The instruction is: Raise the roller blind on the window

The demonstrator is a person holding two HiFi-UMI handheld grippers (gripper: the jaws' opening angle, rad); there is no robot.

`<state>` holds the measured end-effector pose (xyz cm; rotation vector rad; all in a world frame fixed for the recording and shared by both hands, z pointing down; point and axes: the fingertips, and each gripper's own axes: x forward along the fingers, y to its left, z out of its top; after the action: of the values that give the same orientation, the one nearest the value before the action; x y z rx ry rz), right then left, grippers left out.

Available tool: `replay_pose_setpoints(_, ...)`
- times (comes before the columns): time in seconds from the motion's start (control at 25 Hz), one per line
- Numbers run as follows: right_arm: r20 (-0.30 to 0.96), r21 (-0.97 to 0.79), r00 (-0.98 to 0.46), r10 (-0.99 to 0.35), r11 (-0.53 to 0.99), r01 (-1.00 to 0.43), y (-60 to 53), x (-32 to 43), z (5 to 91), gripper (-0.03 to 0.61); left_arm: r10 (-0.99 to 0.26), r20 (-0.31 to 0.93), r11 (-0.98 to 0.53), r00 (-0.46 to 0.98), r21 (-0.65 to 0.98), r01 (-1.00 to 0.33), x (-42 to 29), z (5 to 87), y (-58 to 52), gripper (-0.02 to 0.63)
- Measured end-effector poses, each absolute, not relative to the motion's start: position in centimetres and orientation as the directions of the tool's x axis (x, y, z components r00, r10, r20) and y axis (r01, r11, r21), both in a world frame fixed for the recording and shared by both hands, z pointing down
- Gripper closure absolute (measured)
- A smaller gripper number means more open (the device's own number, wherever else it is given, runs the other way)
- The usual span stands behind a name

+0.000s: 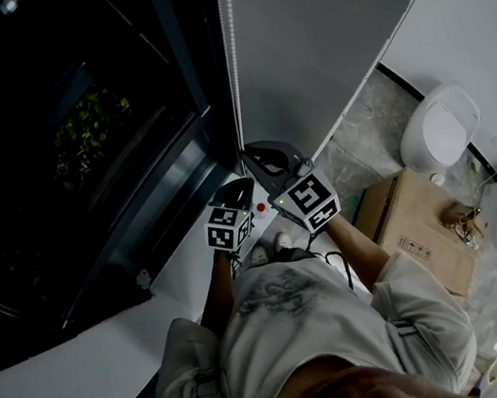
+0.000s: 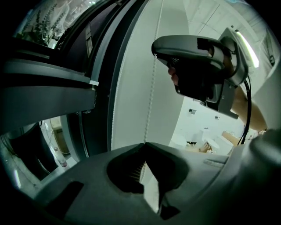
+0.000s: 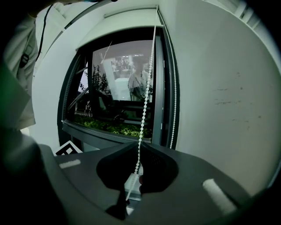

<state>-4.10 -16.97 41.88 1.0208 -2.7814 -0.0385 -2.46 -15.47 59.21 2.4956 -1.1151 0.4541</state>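
Left gripper view showed the black two-jaw left gripper point(image 2: 145, 146) clenched on the white beaded blind chain point(image 2: 151, 96), the black right gripper point(image 3: 139, 148) clamping it higher up, beside the dark-framed window point(image 3: 118, 88) and pale grey wall point(image 3: 219, 88).

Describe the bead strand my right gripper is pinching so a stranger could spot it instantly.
Find the dark window. By its right frame, the held strand of white beads slants down into the shut right gripper; the free strand beside it hangs straight along the frame.
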Motion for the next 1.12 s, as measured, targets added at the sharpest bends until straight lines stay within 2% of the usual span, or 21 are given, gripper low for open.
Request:
replay_pose_setpoints(0.12,0.156,0.094,-0.748,-0.645,0.764,-0.639,-17.0,-4.1,41.8,0.555,-0.659,0.417,-0.607,0.625,0.196,-0.771,-2.9,58.3,-14.9,0.599)
replay_pose_setpoints(0.32,0.154,0.091,-0.744,-0.650,0.759,-0.645,-17.1,-3.7,41.9,0.555,-0.689,0.329,-0.611,0.645,0.213,-0.762,-3.8,53.2,-13.8,0.555)
replay_pose_setpoints(0.8,0.150,0.095,-0.746,-0.649,0.760,-0.643,-16.9,-3.4,41.9,0.555,-0.748,0.067,-0.657,0.660,0.068,-0.751,-4.2,37.2,-13.5,0.550)
replay_pose_setpoints(1.12,0.143,0.095,-0.756,-0.639,0.769,-0.632,-16.0,-4.1,41.9,0.555,-0.732,-0.040,-0.679,0.680,-0.031,-0.733,-2.4,29.6,-15.9,0.525)
